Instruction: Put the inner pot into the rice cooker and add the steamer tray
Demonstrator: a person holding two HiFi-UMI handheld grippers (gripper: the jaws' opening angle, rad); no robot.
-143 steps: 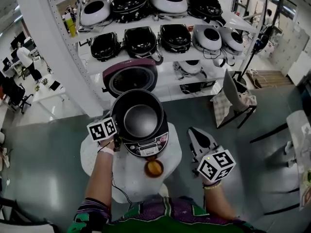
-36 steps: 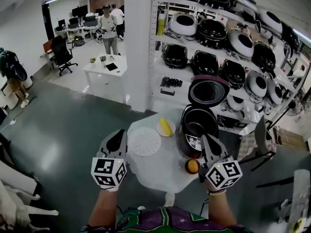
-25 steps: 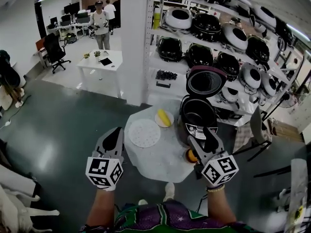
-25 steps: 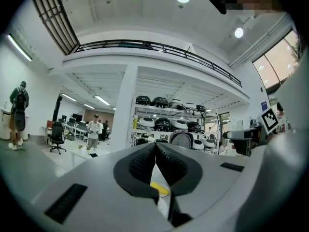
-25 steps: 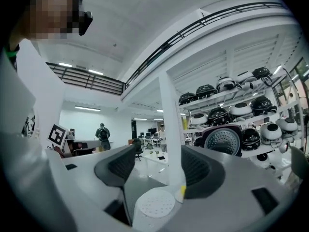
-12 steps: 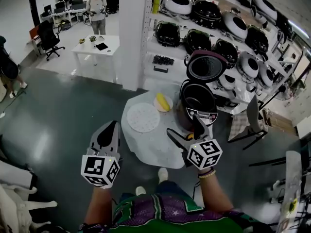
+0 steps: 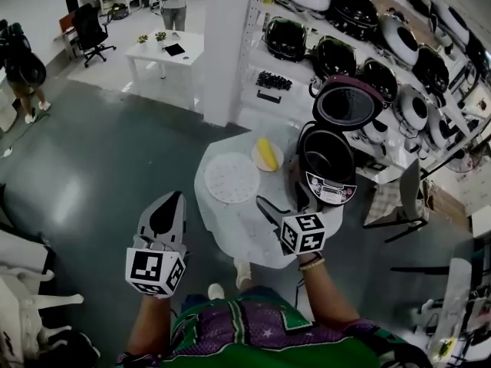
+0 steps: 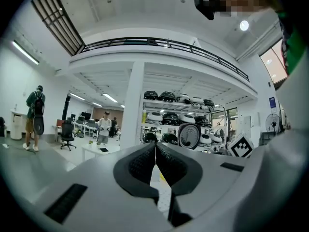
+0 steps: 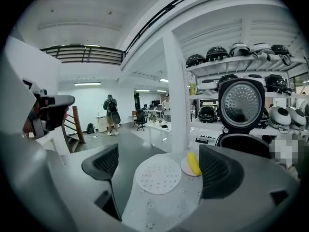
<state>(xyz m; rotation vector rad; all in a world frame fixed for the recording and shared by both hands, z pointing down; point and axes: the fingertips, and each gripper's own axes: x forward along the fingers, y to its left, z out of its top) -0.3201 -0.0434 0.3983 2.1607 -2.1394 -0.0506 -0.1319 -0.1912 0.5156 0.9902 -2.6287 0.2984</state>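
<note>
The rice cooker point(image 7: 331, 190) stands on the round white table point(image 7: 245, 232) with its lid point(image 7: 350, 102) up and the dark inner pot point(image 7: 325, 158) inside it. The white perforated steamer tray point(image 7: 232, 179) lies flat on the table to the cooker's left. My right gripper point(image 7: 285, 204) hovers over the table's near side, and its jaws have just been opening. It is open and empty, with the steamer tray point(image 9: 158, 175) ahead between its fingers point(image 9: 104, 163). My left gripper point(image 7: 165, 209) hangs off the table's left edge, shut and empty.
A yellow object on a small white plate point(image 7: 266, 156) sits between tray and cooker. Shelves point(image 7: 368, 52) full of rice cookers and a white pillar point(image 7: 230, 44) stand behind the table. A chair point(image 7: 403, 198) stands to the right. People stand far off by desks point(image 7: 165, 48).
My right gripper has dropped and swung left from beside the cooker toward the tray, its jaws spreading wide. The left gripper has sunk a little and stays shut.
</note>
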